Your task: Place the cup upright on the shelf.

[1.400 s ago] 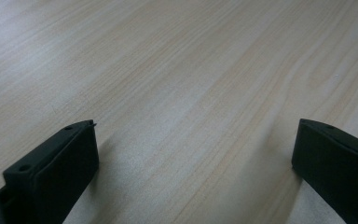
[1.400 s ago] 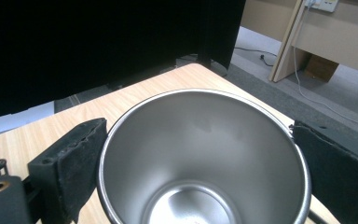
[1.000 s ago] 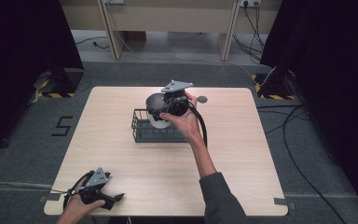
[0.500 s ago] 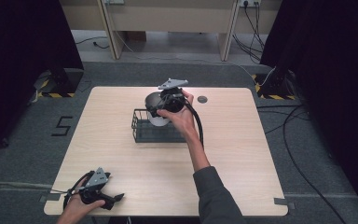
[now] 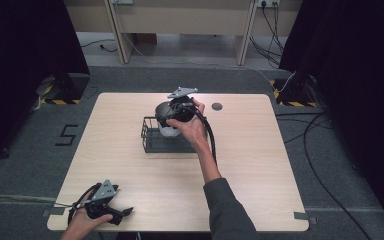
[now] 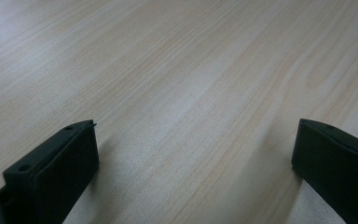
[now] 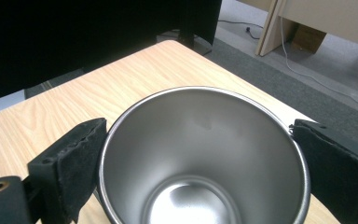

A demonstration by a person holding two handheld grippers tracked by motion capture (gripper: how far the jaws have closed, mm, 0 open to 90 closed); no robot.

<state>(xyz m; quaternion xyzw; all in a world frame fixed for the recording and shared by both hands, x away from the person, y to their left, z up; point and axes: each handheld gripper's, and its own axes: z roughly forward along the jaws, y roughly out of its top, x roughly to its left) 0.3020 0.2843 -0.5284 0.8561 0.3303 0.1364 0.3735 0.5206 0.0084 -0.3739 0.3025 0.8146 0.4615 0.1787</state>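
Observation:
A shiny steel cup [image 7: 200, 154] sits between the two black jaws of my right gripper [image 7: 199, 161], and both pads press on its rim. From above, the right gripper [image 5: 174, 114] holds the cup [image 5: 168, 129] at the back right corner of a black wire rack [image 5: 152, 142] in the middle of the table. I cannot tell whether the cup touches the rack. My left gripper [image 5: 121, 214] rests at the table's front left corner. In its own view the left gripper [image 6: 193, 154] is open, with bare wood between the jaws.
A small dark round disc [image 5: 217, 106] lies on the wooden table [image 5: 260, 165] to the right of the rack, near the far edge. The right gripper's black cable [image 5: 211, 142] trails back along the person's forearm.
The right hand has drifted slightly left with the cup over the rack's back edge. The left gripper has not moved.

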